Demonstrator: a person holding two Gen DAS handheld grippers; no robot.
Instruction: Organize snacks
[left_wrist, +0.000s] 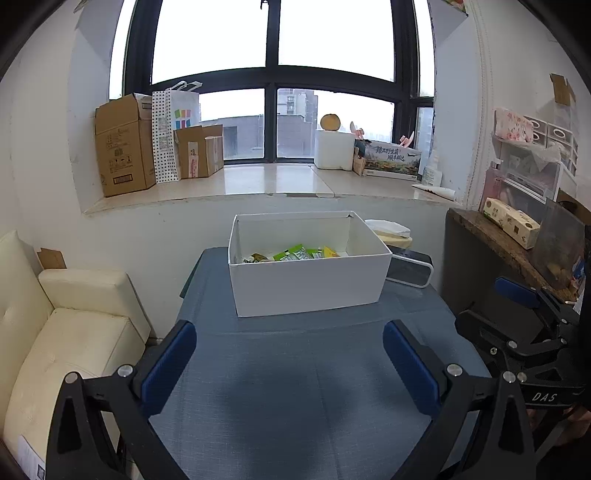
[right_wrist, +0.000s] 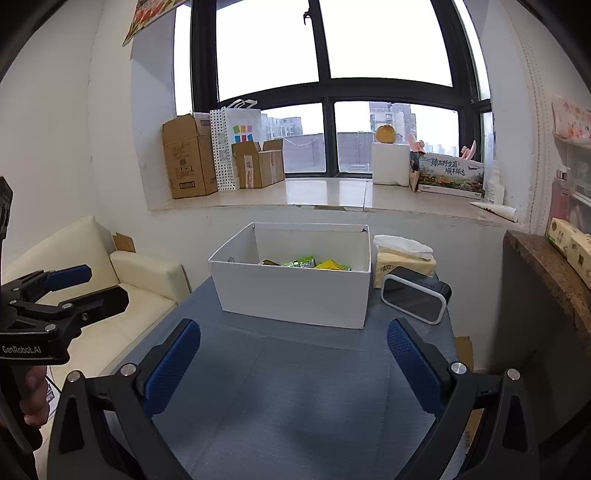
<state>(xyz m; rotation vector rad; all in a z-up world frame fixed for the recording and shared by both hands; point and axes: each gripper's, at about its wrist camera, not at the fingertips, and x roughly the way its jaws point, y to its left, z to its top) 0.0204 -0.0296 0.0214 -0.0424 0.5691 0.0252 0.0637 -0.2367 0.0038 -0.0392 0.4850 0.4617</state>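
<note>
A white open box (left_wrist: 306, 284) stands at the far end of a blue-grey table (left_wrist: 295, 387). Several snack packets (left_wrist: 295, 254), green and yellow, lie in the box's bottom. The box (right_wrist: 291, 291) and packets (right_wrist: 306, 263) show in the right wrist view too. My left gripper (left_wrist: 290, 354) is open and empty, held above the table short of the box. My right gripper (right_wrist: 293, 354) is open and empty, also short of the box. Each gripper shows at the edge of the other's view: the right one (left_wrist: 517, 306) and the left one (right_wrist: 70, 288).
A black-and-white clock (right_wrist: 415, 299) and a tissue pack (right_wrist: 402, 258) sit right of the box. A cream sofa (left_wrist: 66, 339) is left of the table. A dark counter (left_wrist: 509, 243) stands at the right. Cardboard boxes (left_wrist: 122, 144) line the windowsill.
</note>
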